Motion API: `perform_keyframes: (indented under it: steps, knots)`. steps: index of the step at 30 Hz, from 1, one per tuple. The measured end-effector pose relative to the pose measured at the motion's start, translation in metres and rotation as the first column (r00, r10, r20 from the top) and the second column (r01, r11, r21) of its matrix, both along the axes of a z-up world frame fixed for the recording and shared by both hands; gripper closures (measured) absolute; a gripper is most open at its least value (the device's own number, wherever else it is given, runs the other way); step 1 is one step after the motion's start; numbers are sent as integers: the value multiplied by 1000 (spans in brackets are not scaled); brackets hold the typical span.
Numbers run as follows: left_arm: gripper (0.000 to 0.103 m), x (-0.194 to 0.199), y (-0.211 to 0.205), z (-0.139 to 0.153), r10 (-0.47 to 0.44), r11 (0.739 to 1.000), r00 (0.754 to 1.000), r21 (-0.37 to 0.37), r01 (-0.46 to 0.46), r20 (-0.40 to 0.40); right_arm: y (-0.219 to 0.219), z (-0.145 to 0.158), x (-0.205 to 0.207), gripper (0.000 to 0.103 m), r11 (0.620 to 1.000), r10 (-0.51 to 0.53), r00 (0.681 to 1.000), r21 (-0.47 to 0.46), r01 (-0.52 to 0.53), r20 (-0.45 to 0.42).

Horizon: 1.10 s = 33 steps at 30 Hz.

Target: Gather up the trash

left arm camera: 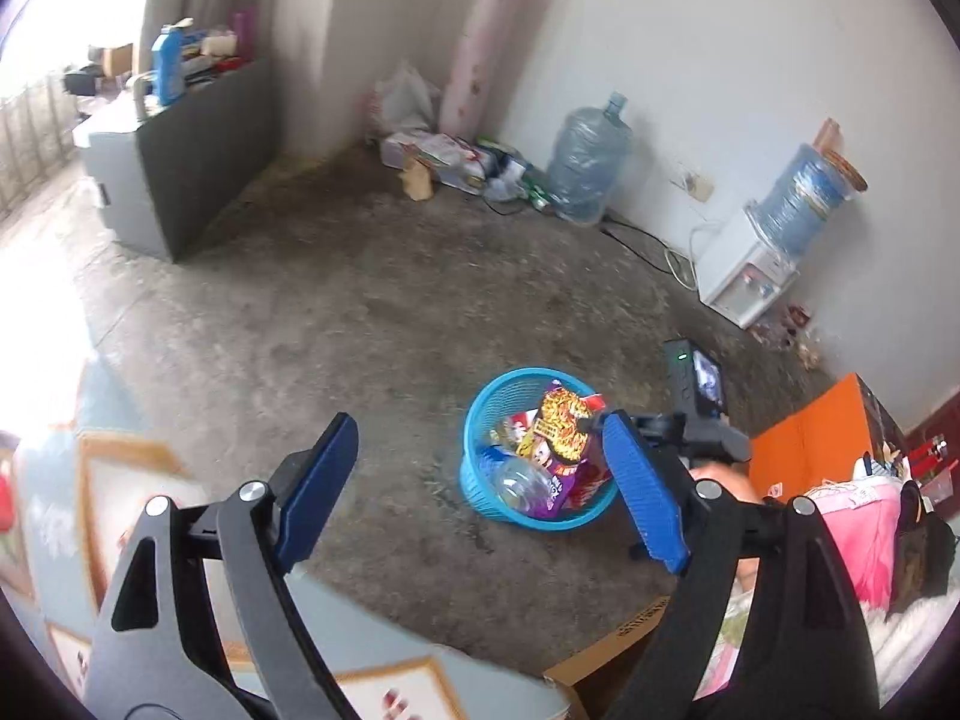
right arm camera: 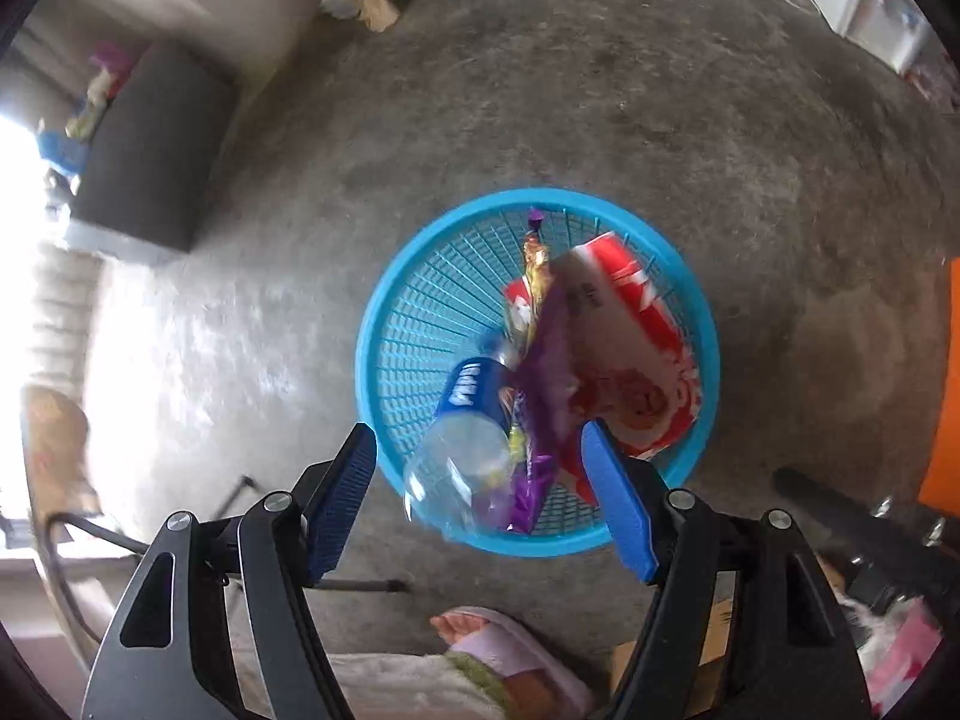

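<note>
A blue mesh basket [right arm camera: 540, 195] stands on the concrete floor. In it lie a clear plastic bottle with a blue label [right arm camera: 468, 420], a purple wrapper [right arm camera: 540, 396] and a red and white packet [right arm camera: 630, 348]. My right gripper [right arm camera: 477, 431] hangs open over the basket's near rim; the bottle shows between its blue pads, but they do not touch it. My left gripper [left arm camera: 478, 420] is open and holds nothing, up and back from the basket [left arm camera: 510, 373]. The bottle [left arm camera: 522, 483] and a yellow snack bag [left arm camera: 561, 420] show there too. The right gripper's camera body [left arm camera: 696, 384] sits beside the basket.
A grey cabinet [left arm camera: 198, 168] stands at the left. A water jug [left arm camera: 588, 162], a dispenser [left arm camera: 744, 276] and bags in the corner [left arm camera: 420, 144] line the far wall. An orange box [left arm camera: 804, 444] is on the right, a cardboard box [left arm camera: 600, 660] near. A slippered foot [right arm camera: 498, 648] is below.
</note>
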<state>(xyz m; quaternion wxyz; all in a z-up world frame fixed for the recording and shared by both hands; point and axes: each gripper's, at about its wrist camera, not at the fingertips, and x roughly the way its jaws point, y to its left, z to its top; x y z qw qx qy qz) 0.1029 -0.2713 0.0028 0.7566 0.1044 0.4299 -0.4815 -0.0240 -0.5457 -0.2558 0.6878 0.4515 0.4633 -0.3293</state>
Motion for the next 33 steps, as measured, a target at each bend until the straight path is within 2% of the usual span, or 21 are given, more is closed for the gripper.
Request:
perform_keyframes:
  steps: [4, 8, 14, 17, 20, 23, 25, 28, 30, 31, 33]
  knots:
    - [20, -1, 49, 5, 98, 994, 995, -48, -97, 33, 16, 22, -14, 34, 998, -21, 999, -59, 24, 39]
    - [19, -5, 82, 6, 169, 981, 986, -97, -167, 11, 36, 48, -25, 34, 992, -15, 999, -121, 19, 38]
    - [12, -23, 124, 25, 286, 948, 956, -166, -272, 67, 98, 111, -20, 33, 946, 140, 990, -298, -125, 28]
    - [10, -37, 144, 40, 353, 924, 930, -194, -330, 101, 140, 146, -12, 21, 896, 248, 967, -394, -207, 55]
    - [9, -50, 165, 51, 457, 885, 875, -182, -429, 159, 187, 185, -6, 14, 816, 347, 935, -513, -265, 68]
    - [9, -64, 184, 59, 547, 837, 813, -161, -524, 199, 238, 219, -5, 9, 713, 465, 881, -625, -318, 82]
    - [9, -73, 197, 61, 581, 814, 782, -144, -563, 224, 272, 240, -5, 7, 649, 539, 837, -680, -341, 95]
    - [9, -86, 218, 60, 621, 777, 728, -107, -620, 290, 317, 260, -9, 6, 576, 613, 783, -739, -349, 107]
    - [9, -97, 231, 59, 657, 737, 673, -99, -669, 340, 345, 269, -12, 6, 518, 667, 738, -775, -362, 101]
    - [9, -100, 237, 59, 676, 711, 641, -91, -698, 364, 356, 272, -12, 6, 506, 684, 723, -779, -369, 102]
    - [9, -103, 252, 55, 710, 660, 592, -66, -749, 381, 375, 277, -15, 6, 494, 712, 693, -782, -381, 112]
